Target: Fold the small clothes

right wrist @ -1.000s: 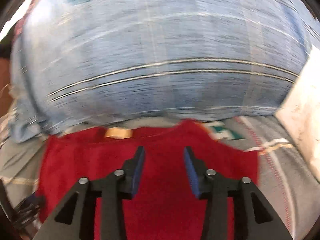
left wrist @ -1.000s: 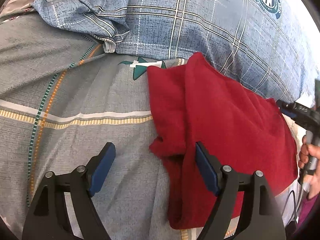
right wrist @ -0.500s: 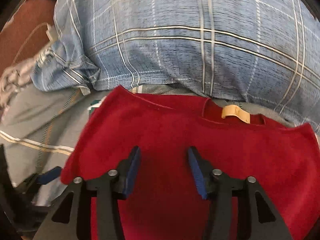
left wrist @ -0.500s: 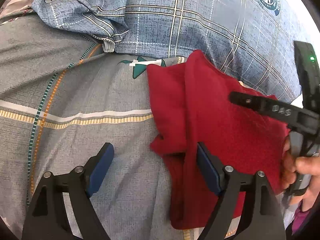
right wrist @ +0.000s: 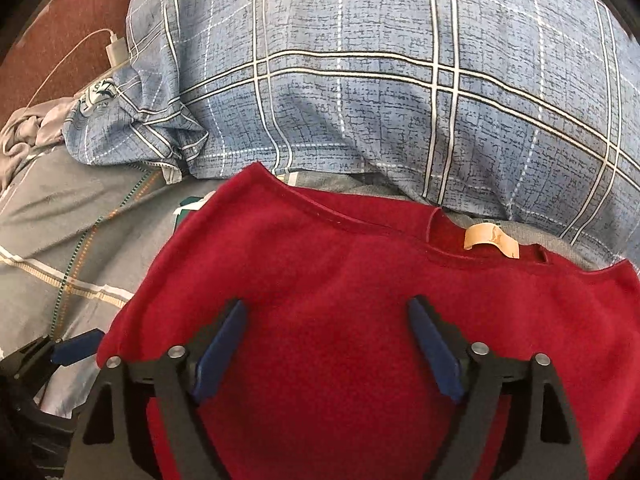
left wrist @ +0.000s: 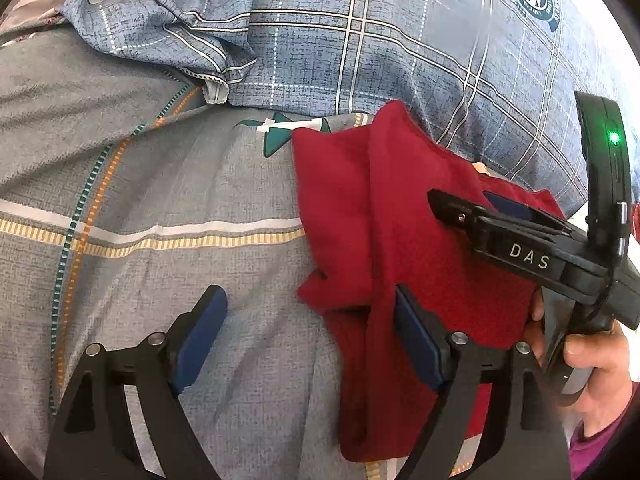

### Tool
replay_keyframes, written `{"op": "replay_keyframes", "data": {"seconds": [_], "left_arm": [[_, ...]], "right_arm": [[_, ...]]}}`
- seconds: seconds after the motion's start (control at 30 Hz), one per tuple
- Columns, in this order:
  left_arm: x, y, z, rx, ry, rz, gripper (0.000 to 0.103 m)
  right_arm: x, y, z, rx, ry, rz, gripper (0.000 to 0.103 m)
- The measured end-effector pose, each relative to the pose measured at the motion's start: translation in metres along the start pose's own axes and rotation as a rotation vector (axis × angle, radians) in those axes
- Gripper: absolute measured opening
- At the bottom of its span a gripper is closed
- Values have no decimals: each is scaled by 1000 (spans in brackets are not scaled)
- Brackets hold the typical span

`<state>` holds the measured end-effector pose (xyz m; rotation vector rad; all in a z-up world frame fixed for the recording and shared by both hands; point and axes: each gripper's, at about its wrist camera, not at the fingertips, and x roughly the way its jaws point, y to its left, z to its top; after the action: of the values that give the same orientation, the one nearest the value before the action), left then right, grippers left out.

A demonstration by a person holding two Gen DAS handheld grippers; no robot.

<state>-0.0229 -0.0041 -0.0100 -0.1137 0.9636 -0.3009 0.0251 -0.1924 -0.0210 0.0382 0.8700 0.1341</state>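
A small red garment (left wrist: 400, 220) lies on the grey bedsheet (left wrist: 140, 200), its left side folded over lengthwise. In the right wrist view the garment (right wrist: 340, 300) shows its neckline with a tan label (right wrist: 491, 238). My left gripper (left wrist: 308, 332) is open and empty, low over the garment's left edge, with the right finger over the red cloth. My right gripper (right wrist: 326, 344) is open and empty above the garment's middle. It also shows in the left wrist view (left wrist: 472, 208), held over the garment's right part.
A blue plaid pillow (left wrist: 400, 40) lies against the garment's far edge, also in the right wrist view (right wrist: 380, 80). A white charger with cable (right wrist: 116, 46) lies at the far left beside crumpled grey cloth (right wrist: 24, 136).
My right gripper has moved left over the garment and opened wider. My left gripper has stayed in place, open.
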Motion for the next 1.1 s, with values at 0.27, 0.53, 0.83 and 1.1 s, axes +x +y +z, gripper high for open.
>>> {"op": "replay_keyframes", "data": {"seconds": [0.27, 0.53, 0.83, 1.1], "left_arm": [[-10, -2, 2, -3, -36, -42, 84], [-16, -8, 2, 43, -61, -21, 84], [-17, -7, 5, 45, -98, -10, 84], [-14, -1, 7, 20, -96, 0, 84]], "right_arm": [[3, 1, 2, -15, 17, 20, 96], [1, 8, 7, -6, 34, -32, 97], [-9, 28, 34, 1, 3, -84, 96], [36, 46, 43, -9, 43, -123, 97]]}}
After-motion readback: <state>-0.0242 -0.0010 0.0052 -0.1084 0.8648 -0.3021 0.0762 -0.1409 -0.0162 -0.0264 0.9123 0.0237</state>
